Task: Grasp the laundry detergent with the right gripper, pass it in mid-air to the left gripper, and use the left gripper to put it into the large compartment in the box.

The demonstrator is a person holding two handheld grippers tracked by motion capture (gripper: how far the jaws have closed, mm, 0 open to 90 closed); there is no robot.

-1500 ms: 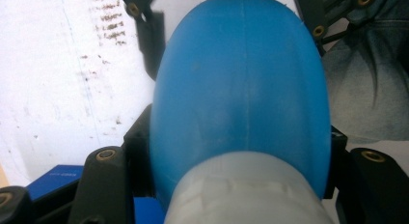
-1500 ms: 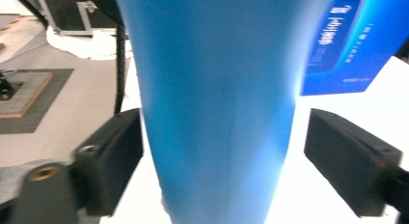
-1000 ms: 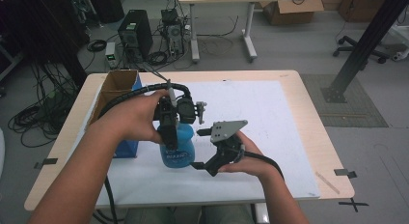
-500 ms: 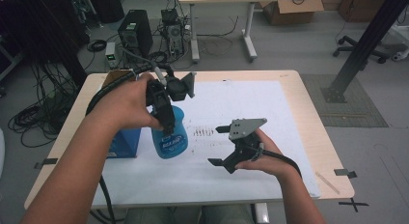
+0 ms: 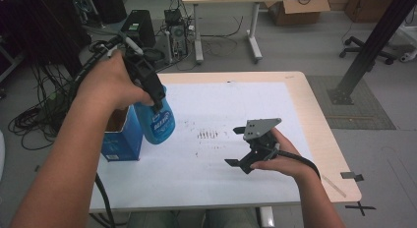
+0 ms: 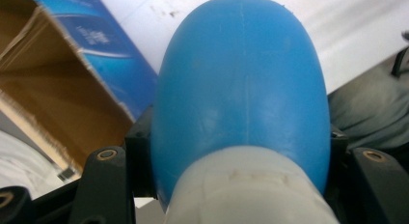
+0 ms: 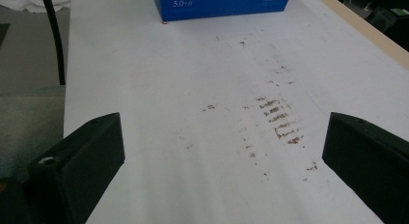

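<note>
The blue bottle (image 5: 156, 121) hangs in the air above the left part of the table, and we see it gripped by the left gripper (image 5: 147, 83) near its top. In the left gripper view the two black jaws press on both sides of the bottle (image 6: 243, 89), just above its pale grey cap (image 6: 246, 195), so this gripper is closed on the bottle. The bottle is lifted and a little tilted, with its round bottom close to the open top of the blue carton box (image 5: 120, 139). We cannot tell if the bottle touches the box. The box stands on the white sheet (image 5: 236, 174) near the left edge of the table, and its brown inside (image 6: 43, 98) is visible beside the bottle in the left gripper view.

The right gripper (image 5: 238, 164) is held low above the sheet, toward the front right part of the table (image 5: 324, 139), well apart from the bottle. In the right gripper view its jaws stand wide apart with nothing between them. Between them we see the white sheet (image 7: 159, 89) with small brown marks (image 7: 279, 120), and farther away the side of the blue box (image 7: 222, 4). In the high view these marks (image 5: 207, 134) lie near the middle of the sheet, between the bottle and the right gripper.
</note>
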